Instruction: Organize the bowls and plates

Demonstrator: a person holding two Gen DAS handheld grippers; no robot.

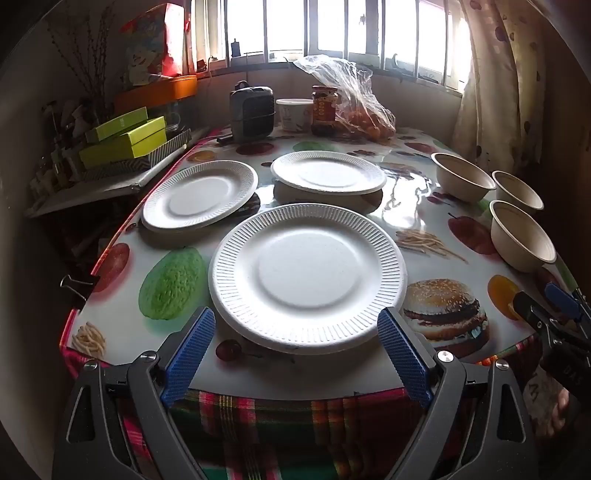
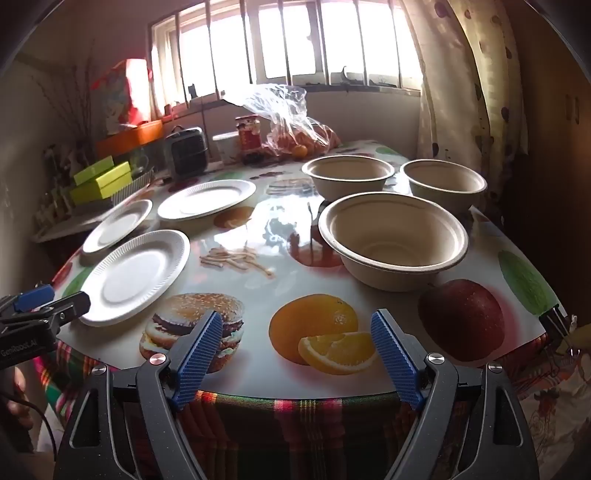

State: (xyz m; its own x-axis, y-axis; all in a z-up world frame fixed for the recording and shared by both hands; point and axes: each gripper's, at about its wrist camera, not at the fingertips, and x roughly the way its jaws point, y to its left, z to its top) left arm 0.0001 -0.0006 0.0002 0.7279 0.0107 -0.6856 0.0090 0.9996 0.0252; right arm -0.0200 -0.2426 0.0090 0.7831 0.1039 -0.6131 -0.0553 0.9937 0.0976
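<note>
Daylight from a barred window falls on a table covered with a glossy food-print sheet over a plaid cloth; a spotted curtain hangs at the right.

Plates: three white ribbed paper plates lie apart from one another on the left half of the table, all bare. The nearest plate sits at the front edge, directly ahead of the left gripper. The second plate lies behind it to the left, the third plate behind it toward the window.

Bowls: three tan paper bowls stand upright on the right half, all showing bare interiors. The front bowl is closest to the right gripper. The rear left bowl and rear right bowl stand behind it, side by side, not nested.

Containers at the far end: a clear plastic bag holds orange fruit; beside it stand a jar with a red label, writing illegible, and a white tub, contents not visible. A dark appliance stands to their left. Green boxes are stacked on a side shelf.

Writing: in the right wrist view the left tool's body reads "GenRobot.AI".

Grippers: both sets of jaws stand spread wide over the table's front edge, with nothing between the blue pads.
</note>
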